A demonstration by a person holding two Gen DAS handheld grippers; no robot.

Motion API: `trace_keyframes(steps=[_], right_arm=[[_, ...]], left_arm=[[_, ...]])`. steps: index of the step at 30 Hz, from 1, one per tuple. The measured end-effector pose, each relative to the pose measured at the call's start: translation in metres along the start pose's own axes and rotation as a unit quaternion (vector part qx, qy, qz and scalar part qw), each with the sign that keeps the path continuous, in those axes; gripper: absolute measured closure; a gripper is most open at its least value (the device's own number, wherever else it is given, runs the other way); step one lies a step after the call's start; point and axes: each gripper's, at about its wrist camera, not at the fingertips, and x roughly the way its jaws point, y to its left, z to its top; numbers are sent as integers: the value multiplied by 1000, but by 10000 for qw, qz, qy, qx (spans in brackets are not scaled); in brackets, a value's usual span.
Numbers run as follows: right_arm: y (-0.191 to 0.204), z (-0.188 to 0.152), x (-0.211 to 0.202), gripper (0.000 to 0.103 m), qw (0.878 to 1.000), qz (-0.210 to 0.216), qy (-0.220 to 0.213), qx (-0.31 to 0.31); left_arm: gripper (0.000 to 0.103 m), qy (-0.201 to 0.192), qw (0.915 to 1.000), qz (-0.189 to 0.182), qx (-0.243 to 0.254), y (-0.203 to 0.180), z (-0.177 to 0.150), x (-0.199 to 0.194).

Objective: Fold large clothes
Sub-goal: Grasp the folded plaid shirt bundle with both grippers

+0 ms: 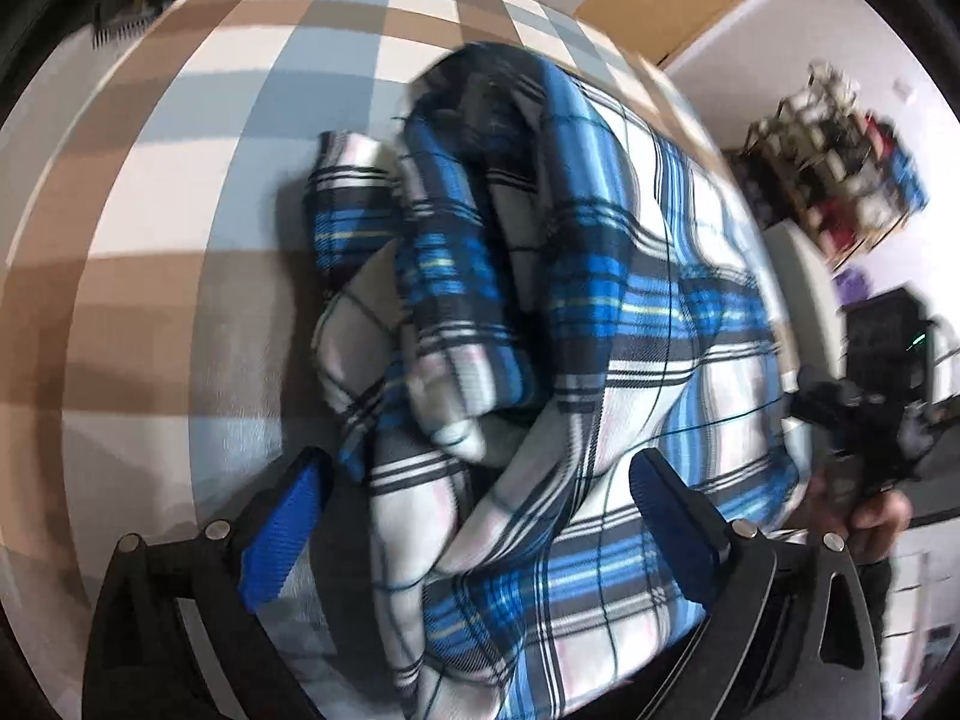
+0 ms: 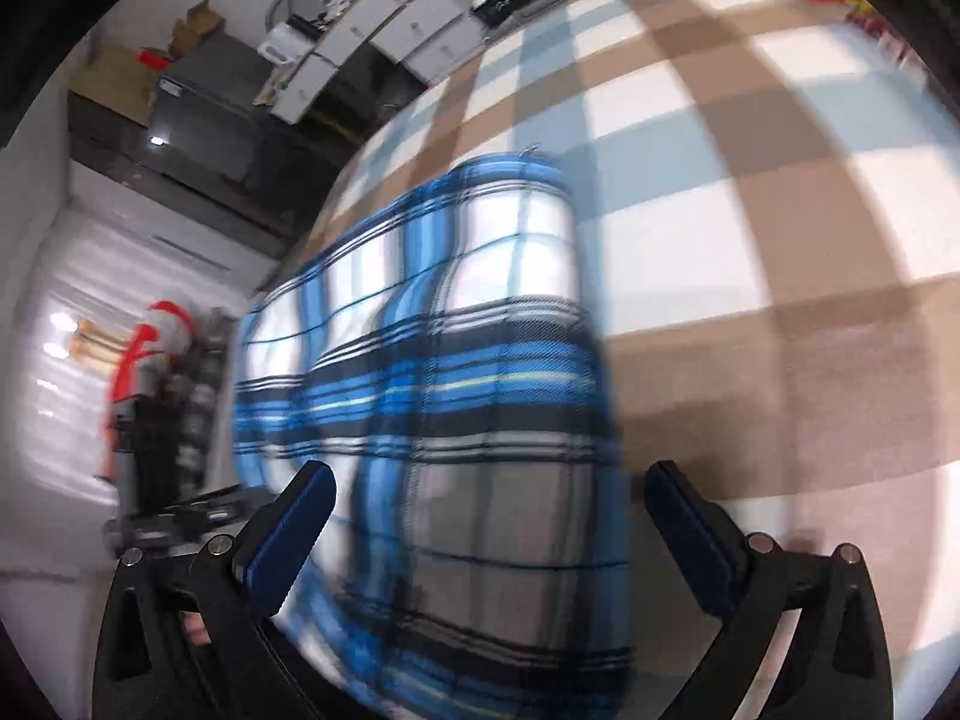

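A large blue, white and black plaid shirt [image 1: 540, 312] lies bunched on a checked brown, white and grey-blue cover [image 1: 180, 192]. My left gripper [image 1: 480, 492] is open, its blue-padded fingers [image 1: 282, 528] spread either side of the rumpled cloth near the camera. In the right wrist view the same shirt [image 2: 456, 360] lies flatter on the cover [image 2: 750, 210]. My right gripper [image 2: 486, 510] is open over the shirt's near part, with nothing held. The right gripper also shows blurred in the left wrist view [image 1: 870, 432] at the right edge.
The covered surface's edge runs along the shirt's left side in the right wrist view, with a white floor [image 2: 78, 330] below it. White cabinets [image 2: 390, 24] and a dark unit [image 2: 198, 108] stand beyond. A cluttered shelf [image 1: 840, 162] stands at the right in the left wrist view.
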Motion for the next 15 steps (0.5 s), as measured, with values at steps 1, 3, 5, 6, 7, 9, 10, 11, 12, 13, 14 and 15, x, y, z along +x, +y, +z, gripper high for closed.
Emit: trace_keyframes(steps=[1,3,5,6,7,9,10,11,12,13,14,15], right_arm=[[2,2,3,0,9999,-52,-1,-95],[7,2,5,0,9995,-112,65,-305],[8,1,6,0,9995,-57,40,-321],[8,1,6,0,9995,-23,36,-314],[8,1,6,0,9995,6,30,-304],[8,0,5,0,9995,20,9,-309],[8,0,3,2,9994,-36,-8,-342],[8,-2,1,9,9992,-134,-29,-384],[7,-4,0,16,9989,-205,-52,-419],[6,-5,-1,20,9987,-262,-73,-439],[3,-6,-2,25,9987,-268,-86,-432],[0,-6,-3,30,9991,-207,-83,-372]], left_arm=[[6,-43,9998,159,121,-5,-1,4],[6,-110,9978,481,447,-18,-2,12],[5,-157,9950,658,739,-30,-1,20],[5,-182,9939,719,817,-35,-1,22],[5,-199,9934,742,848,-36,-1,23],[5,-214,9939,692,826,-33,-1,23],[5,-209,9944,648,806,-32,-1,23],[6,-203,9948,596,799,-32,-3,24],[7,-192,9953,496,807,-31,-3,24],[12,-188,9954,449,821,-31,-4,23],[16,-193,9952,408,863,-32,-5,22],[22,-188,9951,375,893,-33,-5,22]])
